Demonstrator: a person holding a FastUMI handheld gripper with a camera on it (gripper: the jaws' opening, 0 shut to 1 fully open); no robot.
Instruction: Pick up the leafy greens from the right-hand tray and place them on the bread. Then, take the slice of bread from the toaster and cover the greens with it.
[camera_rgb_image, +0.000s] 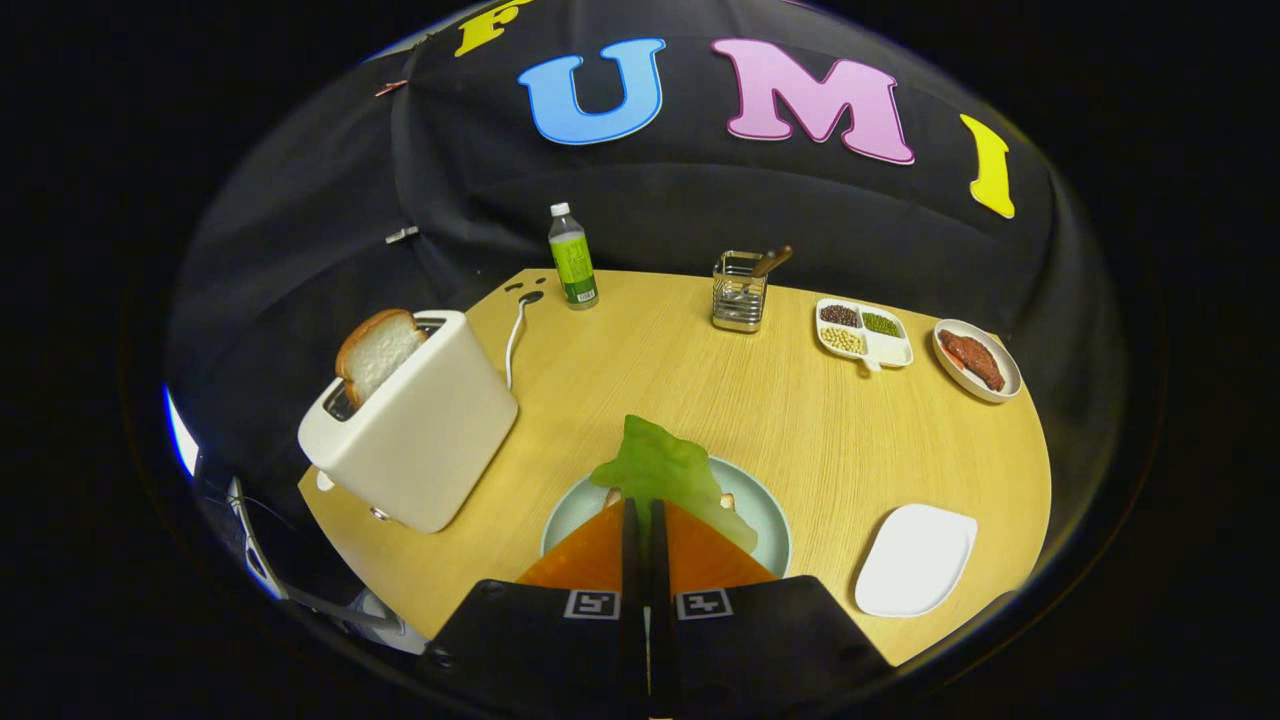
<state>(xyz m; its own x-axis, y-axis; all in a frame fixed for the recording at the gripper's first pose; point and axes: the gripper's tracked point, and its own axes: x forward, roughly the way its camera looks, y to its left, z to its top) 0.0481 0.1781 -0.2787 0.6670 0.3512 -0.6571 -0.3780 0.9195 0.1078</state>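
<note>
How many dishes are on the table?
4. A round plate under the fingers, which are shut on the leafy greens; an empty white tray right of it; a divided dish of beans; a plate of meat beside that.

Black gripper (645, 515) body, two square fiducial markers, two narrow fingers (631, 540) pressed close together
</note>
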